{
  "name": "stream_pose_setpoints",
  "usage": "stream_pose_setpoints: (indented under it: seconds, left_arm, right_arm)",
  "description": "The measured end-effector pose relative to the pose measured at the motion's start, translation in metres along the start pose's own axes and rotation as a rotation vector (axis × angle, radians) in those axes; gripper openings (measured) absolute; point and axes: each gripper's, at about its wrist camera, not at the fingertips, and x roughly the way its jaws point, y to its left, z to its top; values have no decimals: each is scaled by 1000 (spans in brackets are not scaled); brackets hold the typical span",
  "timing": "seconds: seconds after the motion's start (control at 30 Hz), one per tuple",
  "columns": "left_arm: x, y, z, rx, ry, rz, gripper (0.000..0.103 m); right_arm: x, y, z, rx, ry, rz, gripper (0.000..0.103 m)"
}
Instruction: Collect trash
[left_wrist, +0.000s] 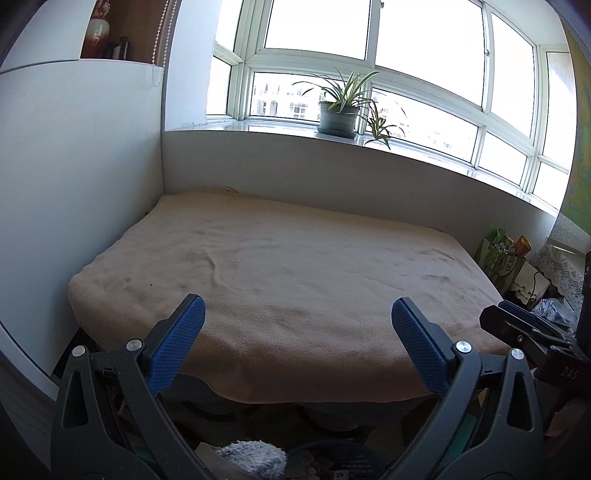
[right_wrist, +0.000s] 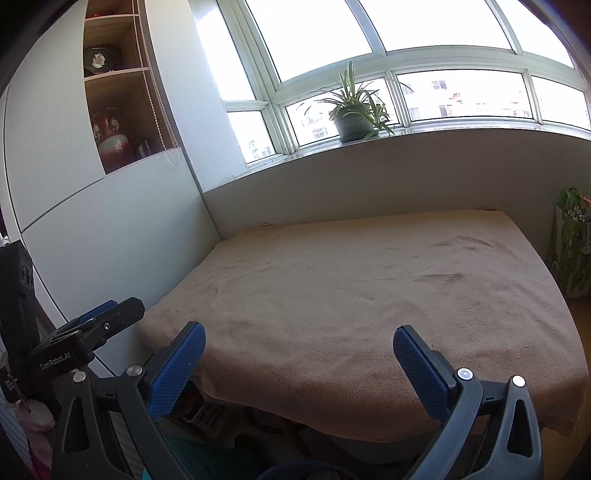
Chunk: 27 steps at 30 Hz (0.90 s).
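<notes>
Both the left tool (left_wrist: 297, 317) and the right tool (right_wrist: 298, 343) hang released, blue pads spread wide with nothing between them, over the near edge of a bed (left_wrist: 295, 266) whose beige blanket fills mid-frame bare, with no trash discernible on it, a potted plant (left_wrist: 340, 110) on the sill above.

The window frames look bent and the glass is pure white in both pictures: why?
Left wrist view: the fisheye lens bows the window frames, and daylight overexposes the panes. Right wrist view: same curving and glare, leaving the potted plant backlit and dark, while the beige blanket stays evenly lit.
</notes>
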Motion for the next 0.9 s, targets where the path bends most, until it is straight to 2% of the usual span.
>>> stream_pose_setpoints:
  seconds: [0.9]
  left_arm:
    - [-1, 7, -1, -38, 5, 18, 103]
  right_arm:
    - [4, -5, -3, 22, 27, -3, 103]
